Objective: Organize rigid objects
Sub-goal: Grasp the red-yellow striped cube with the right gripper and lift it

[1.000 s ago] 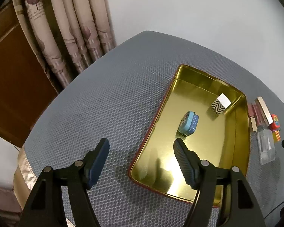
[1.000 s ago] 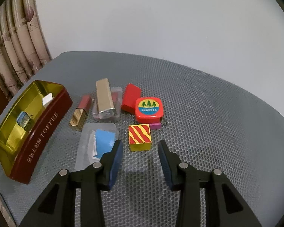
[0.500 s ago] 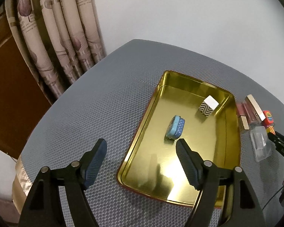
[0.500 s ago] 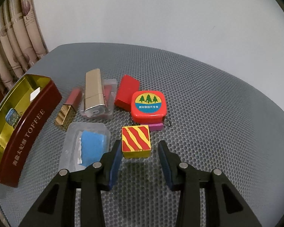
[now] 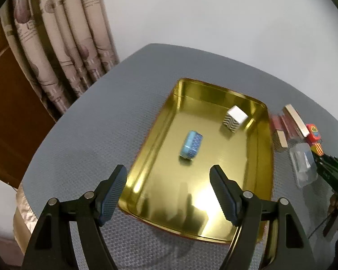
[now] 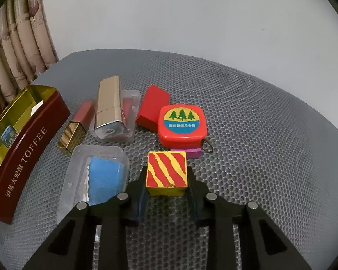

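Observation:
My right gripper (image 6: 166,180) is shut on a red-and-yellow striped cube (image 6: 166,172), which rests on the grey mat. Behind it lie a red tape measure (image 6: 182,124), a red block (image 6: 154,106), a gold bar (image 6: 108,104) on a clear case, a red-and-gold lipstick (image 6: 75,127) and a clear case with a blue insert (image 6: 97,177). My left gripper (image 5: 167,193) is open and empty above the near end of the gold toffee tin (image 5: 262,157). The tin holds a small blue case (image 5: 191,144) and a zigzag-patterned white cube (image 5: 234,118).
The tin's red outer wall (image 6: 27,155) stands left of the object cluster in the right wrist view. Curtains (image 5: 63,45) hang beyond the table's far left edge. The right gripper's body (image 5: 331,171) shows at the right edge of the left wrist view.
My right gripper moved forward around the striped cube and closed on it. My left gripper drew back and left from the tin, staying open.

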